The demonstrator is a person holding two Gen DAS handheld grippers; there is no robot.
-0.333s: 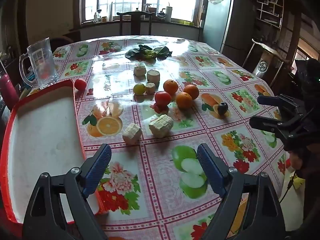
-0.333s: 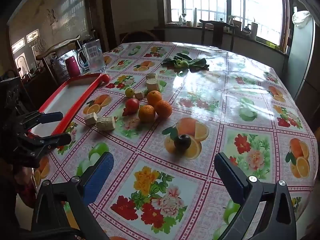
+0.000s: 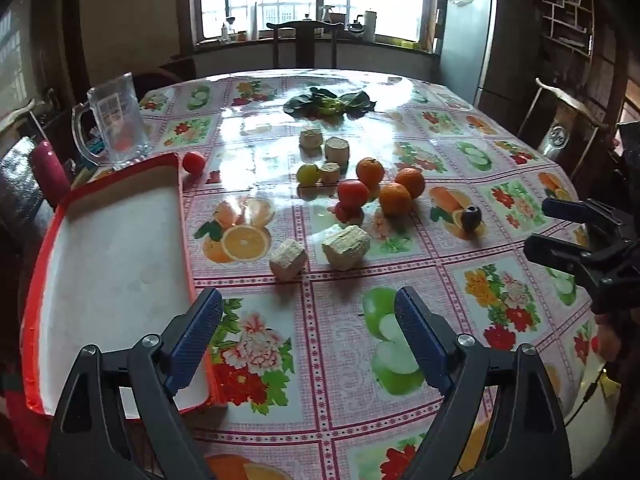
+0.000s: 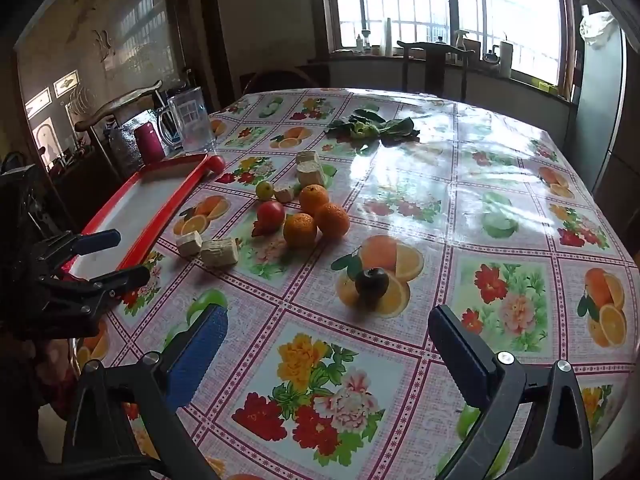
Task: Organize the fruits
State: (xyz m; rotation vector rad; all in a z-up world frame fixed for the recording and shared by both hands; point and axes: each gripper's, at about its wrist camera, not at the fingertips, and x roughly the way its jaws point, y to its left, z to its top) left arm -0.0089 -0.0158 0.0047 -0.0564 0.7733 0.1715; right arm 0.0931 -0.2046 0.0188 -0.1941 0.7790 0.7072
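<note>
Fruit lies mid-table: three oranges (image 3: 394,198) (image 4: 300,230), a red apple (image 3: 352,194) (image 4: 270,213), a yellow-green fruit (image 3: 307,173) (image 4: 264,190), a dark fruit (image 3: 471,218) (image 4: 372,282) and a small red fruit (image 3: 194,162) (image 4: 216,163) beside the red-rimmed white tray (image 3: 108,264) (image 4: 132,204). Several pale beige chunks (image 3: 346,246) (image 4: 219,252) lie among them. My left gripper (image 3: 310,340) (image 4: 108,256) is open and empty, near the tray's front right corner. My right gripper (image 4: 328,344) (image 3: 556,226) is open and empty, short of the dark fruit.
A clear glass jug (image 3: 116,124) (image 4: 191,122) stands behind the tray. Dark green leaves (image 3: 330,102) (image 4: 372,126) lie at the far middle. A red cylinder (image 3: 50,170) sits off the table's left edge. Chairs and a fridge (image 3: 466,36) surround the table.
</note>
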